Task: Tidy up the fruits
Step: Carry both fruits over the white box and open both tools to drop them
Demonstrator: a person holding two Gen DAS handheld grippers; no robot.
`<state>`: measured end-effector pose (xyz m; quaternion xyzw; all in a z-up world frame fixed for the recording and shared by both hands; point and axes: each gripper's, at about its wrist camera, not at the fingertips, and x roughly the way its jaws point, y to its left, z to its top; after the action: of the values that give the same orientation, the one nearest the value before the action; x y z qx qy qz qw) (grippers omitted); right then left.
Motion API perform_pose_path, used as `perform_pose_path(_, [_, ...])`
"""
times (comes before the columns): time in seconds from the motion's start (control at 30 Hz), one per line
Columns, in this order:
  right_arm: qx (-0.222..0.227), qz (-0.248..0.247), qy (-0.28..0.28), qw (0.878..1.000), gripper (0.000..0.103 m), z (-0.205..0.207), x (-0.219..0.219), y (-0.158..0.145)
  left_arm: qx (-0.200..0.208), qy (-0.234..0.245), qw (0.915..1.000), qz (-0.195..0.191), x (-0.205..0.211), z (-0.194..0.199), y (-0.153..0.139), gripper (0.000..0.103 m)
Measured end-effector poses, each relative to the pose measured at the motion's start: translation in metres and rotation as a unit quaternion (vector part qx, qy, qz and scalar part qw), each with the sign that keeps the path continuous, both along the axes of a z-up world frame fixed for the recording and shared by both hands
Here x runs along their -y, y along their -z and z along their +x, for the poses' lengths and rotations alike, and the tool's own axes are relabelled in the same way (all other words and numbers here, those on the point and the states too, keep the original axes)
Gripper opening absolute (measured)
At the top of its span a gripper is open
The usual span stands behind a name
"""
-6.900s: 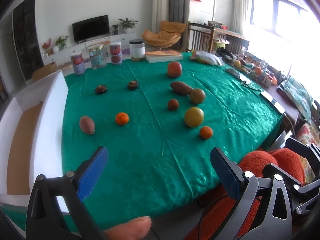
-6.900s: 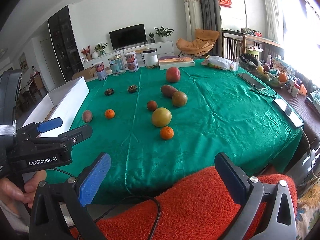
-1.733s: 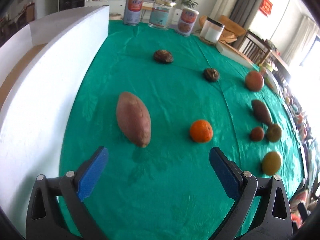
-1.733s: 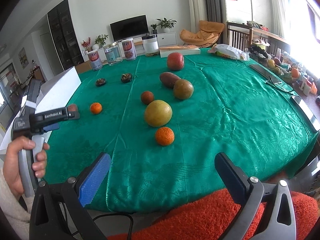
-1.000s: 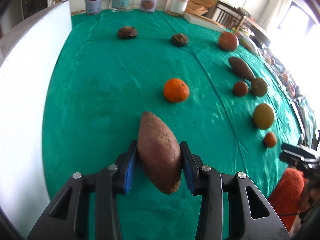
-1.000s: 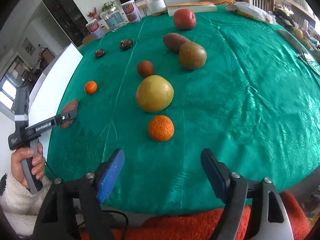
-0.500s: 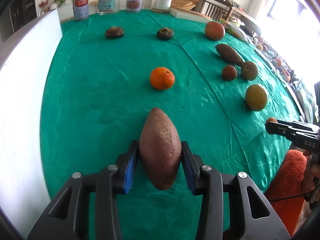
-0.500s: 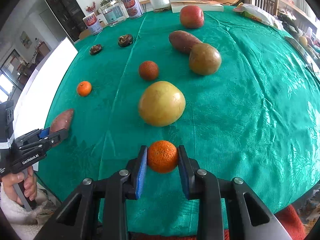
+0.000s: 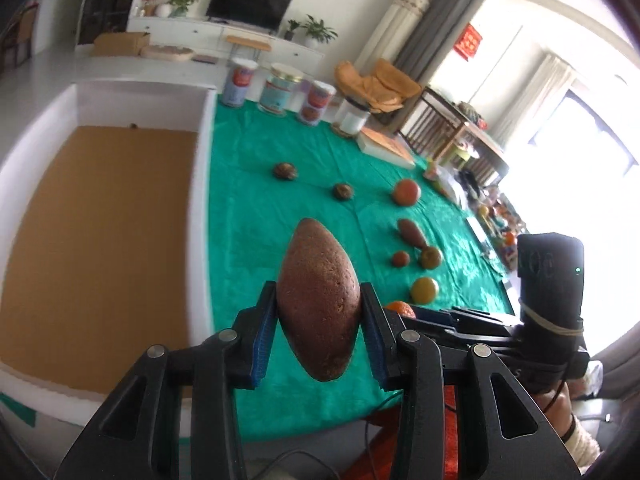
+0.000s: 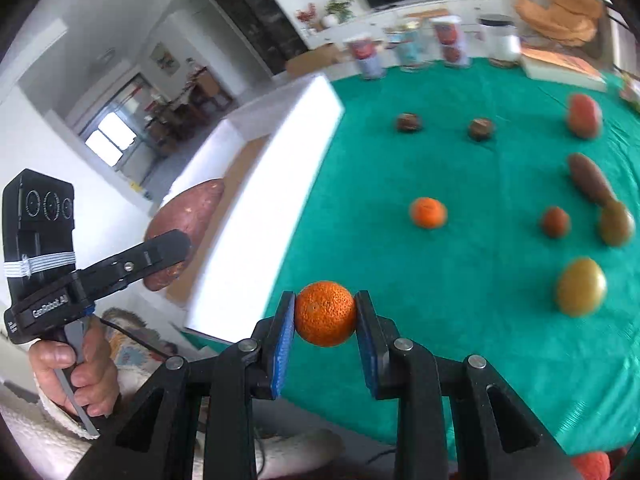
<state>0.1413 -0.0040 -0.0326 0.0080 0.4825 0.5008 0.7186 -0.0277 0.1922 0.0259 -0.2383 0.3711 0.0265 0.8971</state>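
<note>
Left tool [image 9: 318,330] is pinching the sweet potato [image 9: 318,300] lengthwise, nearer the box [image 9: 96,236] off the worktop's left edge; right tool [image 10: 325,330] is pinching a tangerine [image 10: 325,313] over the near edge.

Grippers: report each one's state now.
Left gripper: shut on the sweet potato.
Right gripper: shut on the orange.

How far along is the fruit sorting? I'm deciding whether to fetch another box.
Nothing is boxed yet: the white box shows only its brown floor. In hand: the left gripper holds a sweet potato, the right gripper a tangerine. Left: another tangerine and the other fruits on the green cloth.
</note>
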Motion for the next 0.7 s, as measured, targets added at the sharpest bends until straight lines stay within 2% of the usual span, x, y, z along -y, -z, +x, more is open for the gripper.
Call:
perform_pose_path(0.07, [-0.006, 0.017, -0.050, 0.999, 0.030, -0.018, -0.044, -0.009, -0.013, -0.053, 0.9983, 0.021, -0.031, -0.018, -0.001, 0.040])
perform_pose_path(0.17, [0.003, 0.013, -0.101, 0.995, 0.030, -0.039, -0.103, -0.011, -0.058, -0.128, 0.9890, 0.045, -0.075, -0.036, 0.021, 0.040])
perform_pose_path(0.3, [0.010, -0.026, -0.120, 0.992, 0.031, -0.048, -0.152, 0.012, -0.119, -0.179, 0.9739, 0.072, -0.108, -0.045, 0.063, 0.041])
perform_pose_path(0.37, [0.005, -0.035, -0.108, 0.993, 0.033, -0.044, -0.160, 0.020, -0.129, -0.192, 0.9699, 0.075, -0.114, -0.050, 0.074, 0.042])
perform_pose_path(0.4, [-0.001, -0.032, -0.099, 0.995, 0.037, -0.040, -0.157, 0.022, -0.127, -0.195, 0.9691, 0.081, -0.115, -0.051, 0.075, 0.047])
perform_pose_path(0.47, [-0.004, -0.011, -0.079, 0.997, 0.045, -0.030, -0.143, 0.017, -0.113, -0.197, 0.9694, 0.092, -0.111, -0.051, 0.071, 0.062])
perform_pose_path(0.5, [0.000, -0.002, -0.067, 0.998, 0.052, -0.025, -0.134, 0.013, -0.101, -0.196, 0.9708, 0.095, -0.108, -0.050, 0.068, 0.071])
perform_pose_path(0.53, [0.005, 0.003, -0.055, 0.998, 0.057, -0.018, -0.124, 0.011, -0.087, -0.191, 0.9729, 0.098, -0.103, -0.048, 0.063, 0.074])
perform_pose_path(0.6, [0.021, 0.018, -0.031, 0.999, 0.062, -0.009, -0.091, 0.001, -0.055, -0.176, 0.9767, 0.109, -0.088, -0.039, 0.051, 0.074])
perform_pose_path(0.67, [0.051, 0.020, 0.006, 0.998, 0.072, -0.007, -0.051, 0.000, -0.019, -0.157, 0.9798, 0.122, -0.069, -0.029, 0.040, 0.077])
perform_pose_path(0.7, [0.067, 0.017, 0.028, 0.997, 0.077, -0.008, -0.028, 0.002, 0.001, -0.137, 0.9823, 0.128, -0.058, -0.023, 0.035, 0.082])
